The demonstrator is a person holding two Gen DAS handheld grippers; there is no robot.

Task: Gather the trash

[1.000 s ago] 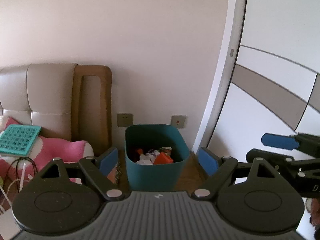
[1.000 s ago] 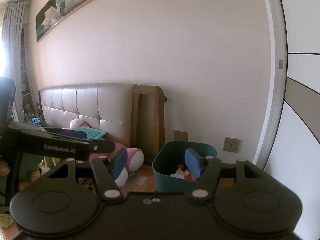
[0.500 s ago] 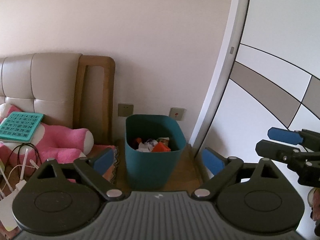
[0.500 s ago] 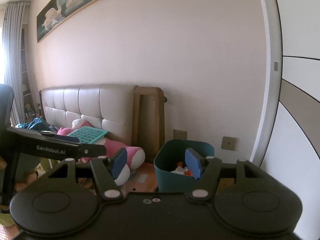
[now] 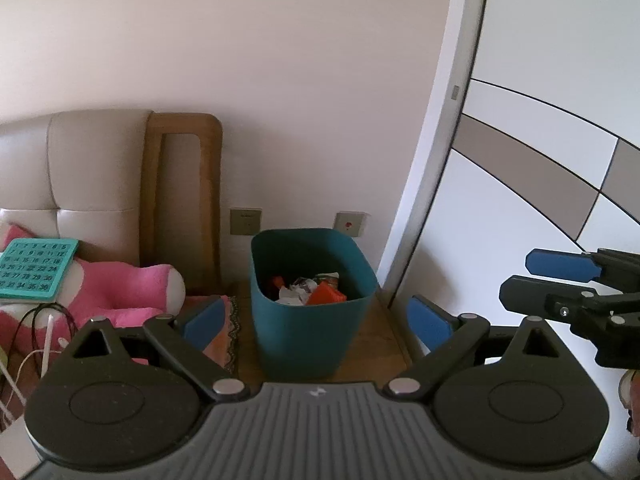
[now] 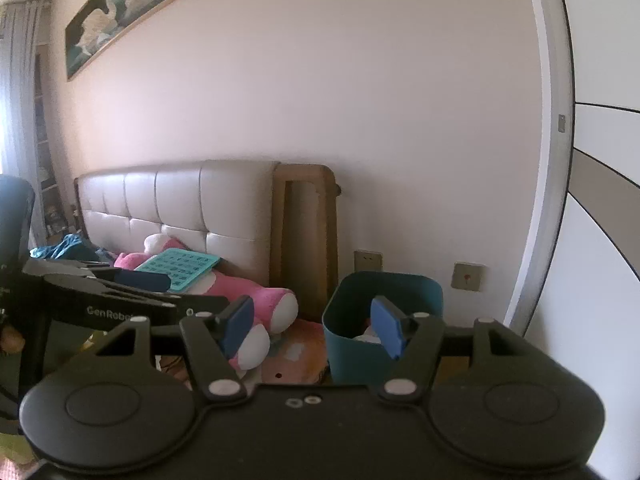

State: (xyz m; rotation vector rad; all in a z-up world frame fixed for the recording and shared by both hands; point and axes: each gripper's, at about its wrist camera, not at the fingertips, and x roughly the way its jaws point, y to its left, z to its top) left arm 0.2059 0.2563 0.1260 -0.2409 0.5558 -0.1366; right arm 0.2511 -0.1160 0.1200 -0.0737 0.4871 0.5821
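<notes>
A teal trash bin [image 5: 312,320] stands on the wooden floor against the wall, holding crumpled white paper and an orange wrapper [image 5: 325,294]. It also shows in the right wrist view [image 6: 352,344], partly behind a blue pad. My left gripper [image 5: 316,322] is open and empty, held back from the bin, framing it between its fingers. My right gripper [image 6: 314,326] is open and empty, also short of the bin. The right gripper shows at the right edge of the left wrist view [image 5: 568,280]; the left gripper shows at the left of the right wrist view [image 6: 120,296].
A bed with a padded beige headboard [image 6: 180,208] is to the left, with a pink plush toy [image 5: 120,288] and a teal number board [image 5: 34,268] on it. White cables [image 5: 24,356] lie at lower left. A wardrobe door [image 5: 540,200] is on the right. Wall sockets [image 5: 245,222] sit behind the bin.
Both grippers have pulled back and up slightly from the bin, which now sits a little farther away in both views. Both stay open and empty.
</notes>
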